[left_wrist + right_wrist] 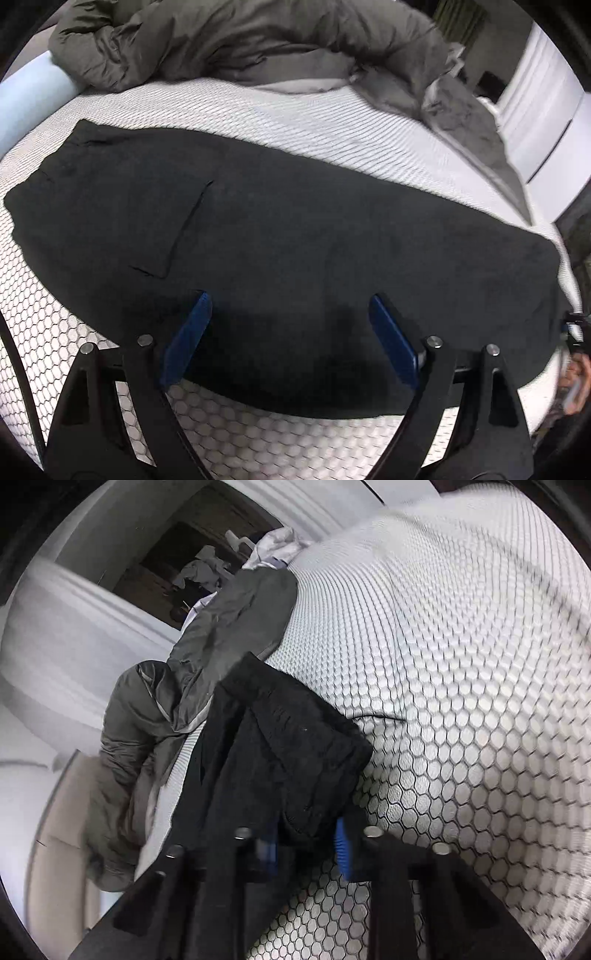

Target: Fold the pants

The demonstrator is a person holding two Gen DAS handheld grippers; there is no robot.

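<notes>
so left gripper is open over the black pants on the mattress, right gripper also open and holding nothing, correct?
Not the right one. In the right wrist view the right gripper is shut on the pants. The left gripper is open over the pants on the mattress, as you said.

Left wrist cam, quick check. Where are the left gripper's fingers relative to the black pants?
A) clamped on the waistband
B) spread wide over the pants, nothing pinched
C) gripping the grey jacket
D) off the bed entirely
B: the left gripper has its blue fingers spread wide apart above the near edge of the black pants, with no fabric pinched between them.
</notes>
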